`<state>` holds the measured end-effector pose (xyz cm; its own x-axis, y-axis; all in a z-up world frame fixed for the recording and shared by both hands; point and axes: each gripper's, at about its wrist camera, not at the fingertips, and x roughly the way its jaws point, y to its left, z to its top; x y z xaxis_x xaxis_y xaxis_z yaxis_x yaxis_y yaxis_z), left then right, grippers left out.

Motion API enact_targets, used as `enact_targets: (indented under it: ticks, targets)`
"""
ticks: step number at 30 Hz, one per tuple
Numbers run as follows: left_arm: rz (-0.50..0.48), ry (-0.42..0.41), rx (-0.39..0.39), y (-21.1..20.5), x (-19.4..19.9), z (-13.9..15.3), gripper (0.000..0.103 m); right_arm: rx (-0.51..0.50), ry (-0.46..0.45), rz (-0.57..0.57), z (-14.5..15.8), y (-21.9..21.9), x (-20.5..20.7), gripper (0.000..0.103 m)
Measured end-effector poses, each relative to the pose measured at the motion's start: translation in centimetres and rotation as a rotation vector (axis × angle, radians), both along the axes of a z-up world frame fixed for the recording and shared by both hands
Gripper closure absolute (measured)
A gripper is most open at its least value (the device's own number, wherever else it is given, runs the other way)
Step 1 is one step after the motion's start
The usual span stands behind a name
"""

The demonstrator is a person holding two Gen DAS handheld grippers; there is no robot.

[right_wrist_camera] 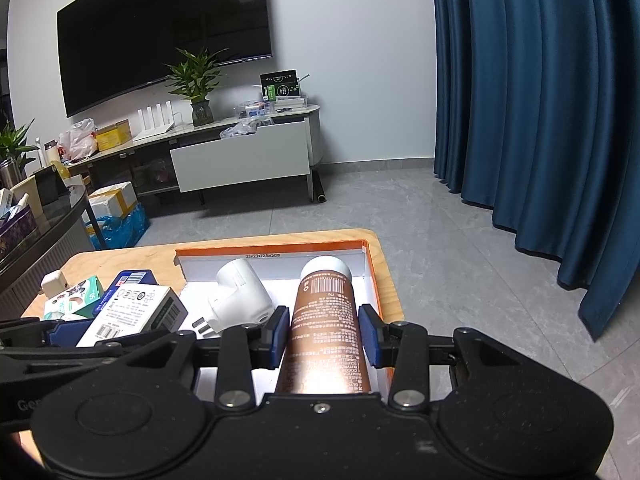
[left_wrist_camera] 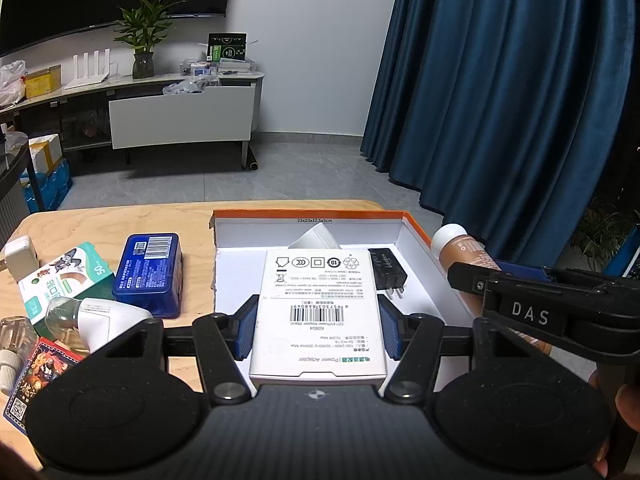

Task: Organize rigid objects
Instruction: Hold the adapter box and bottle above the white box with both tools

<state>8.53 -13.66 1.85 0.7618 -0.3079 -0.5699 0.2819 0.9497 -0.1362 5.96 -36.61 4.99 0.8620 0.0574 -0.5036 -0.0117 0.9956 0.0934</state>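
Leftmost, loose items wait on the wooden table [left_wrist_camera: 192, 216]: a green-and-white carton [left_wrist_camera: 66, 280], a blue tin [left_wrist_camera: 150, 274] and a clear bottle with a white cap [left_wrist_camera: 92, 318], all outside the orange-rimmed tray [left_wrist_camera: 312, 213]. Next, the left gripper [left_wrist_camera: 316, 330] is clamped on the white adapter box [left_wrist_camera: 318, 312], its 2 blue pads pressing the long sides, the box hanging over the tray floor just beside a black plug [left_wrist_camera: 387, 274]. That box looks light and stiff, though thin cardboard may dent, so a grip across the flat sides near the middle suits it. Further right, the right gripper [right_wrist_camera: 323, 334] is clenched on the brown tube [right_wrist_camera: 325, 320], which points into the tray beside a white plug adapter [right_wrist_camera: 240, 296]. Its glossy, rounded skin could slip or roll, so a mid-body hold seems safest.
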Motion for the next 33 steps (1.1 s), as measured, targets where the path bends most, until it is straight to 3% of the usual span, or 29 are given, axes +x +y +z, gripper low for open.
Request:
enact_targets:
  ticks: [17, 33]
  targets:
    - [-0.006, -0.001, 0.005, -0.1, 0.1, -0.1, 0.044, -0.004, 0.001, 0.003, -0.1, 0.0, 0.1, 0.056]
    - [-0.023, -0.001, 0.01, -1.3, 1.6, -0.2, 0.043, -0.034, 0.014, 0.015, 0.4, -0.6, 2.8, 0.056]
